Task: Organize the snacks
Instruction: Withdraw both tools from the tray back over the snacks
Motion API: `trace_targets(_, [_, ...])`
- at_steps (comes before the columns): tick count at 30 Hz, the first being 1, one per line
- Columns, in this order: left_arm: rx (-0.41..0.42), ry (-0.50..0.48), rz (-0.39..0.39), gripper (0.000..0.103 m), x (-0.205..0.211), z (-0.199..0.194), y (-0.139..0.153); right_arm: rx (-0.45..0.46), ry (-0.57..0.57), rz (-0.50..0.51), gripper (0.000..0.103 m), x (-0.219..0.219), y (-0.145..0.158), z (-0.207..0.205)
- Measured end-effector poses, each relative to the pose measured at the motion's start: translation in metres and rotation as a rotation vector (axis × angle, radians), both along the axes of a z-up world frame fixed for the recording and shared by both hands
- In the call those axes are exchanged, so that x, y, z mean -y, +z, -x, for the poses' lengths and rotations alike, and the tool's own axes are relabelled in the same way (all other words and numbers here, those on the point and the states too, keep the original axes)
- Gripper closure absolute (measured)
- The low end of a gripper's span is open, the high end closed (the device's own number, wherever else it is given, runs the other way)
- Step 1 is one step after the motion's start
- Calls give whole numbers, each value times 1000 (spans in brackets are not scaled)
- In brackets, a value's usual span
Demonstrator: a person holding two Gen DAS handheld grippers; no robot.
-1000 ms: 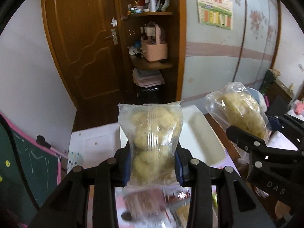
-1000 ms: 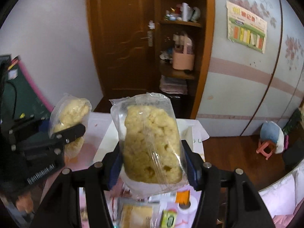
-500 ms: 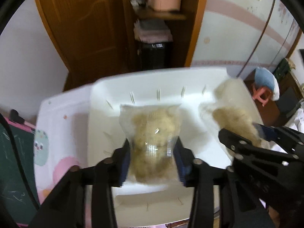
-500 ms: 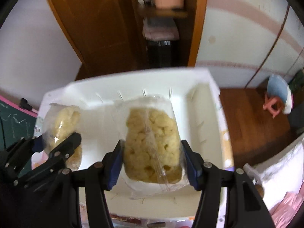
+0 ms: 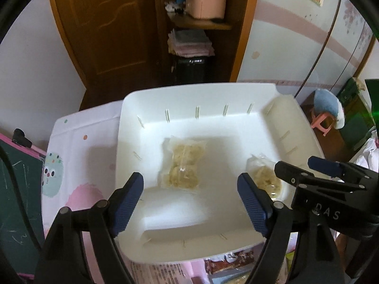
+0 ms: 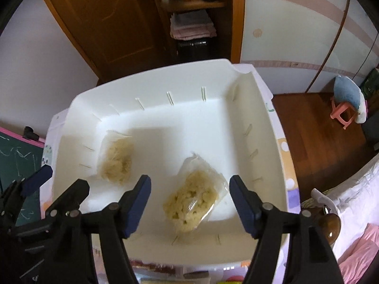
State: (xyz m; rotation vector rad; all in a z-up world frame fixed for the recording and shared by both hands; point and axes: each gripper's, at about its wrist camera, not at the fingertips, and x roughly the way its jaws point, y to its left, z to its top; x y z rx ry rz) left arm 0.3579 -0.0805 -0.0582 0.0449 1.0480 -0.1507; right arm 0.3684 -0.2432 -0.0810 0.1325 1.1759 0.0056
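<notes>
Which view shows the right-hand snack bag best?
Right wrist: the bag lies whole in the bin, between the open right gripper. Left wrist shows only part of it, cut off by gripper parts.

Partly hidden behind right claw (image 5: 315, 165) at 3 o'clock: second snack bag (image 5: 263, 177). Cut off at 6 o'clock: packets (image 5: 232, 265) below white bin (image 5: 196, 94). Blurred: left bag (image 6: 117, 163).
</notes>
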Motion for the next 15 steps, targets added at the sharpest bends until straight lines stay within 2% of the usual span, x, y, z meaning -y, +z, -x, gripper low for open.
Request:
trace_targets(4, [57, -2, 8, 22, 1, 24, 25, 43, 1, 6, 34, 2, 23, 21])
trace_targets(9, [125, -11, 26, 22, -1, 55, 62, 144, 7, 42, 34, -1, 59, 54])
trace_targets(15, [265, -57, -25, 22, -3, 110, 112, 287, 24, 99, 34, -10, 104, 98])
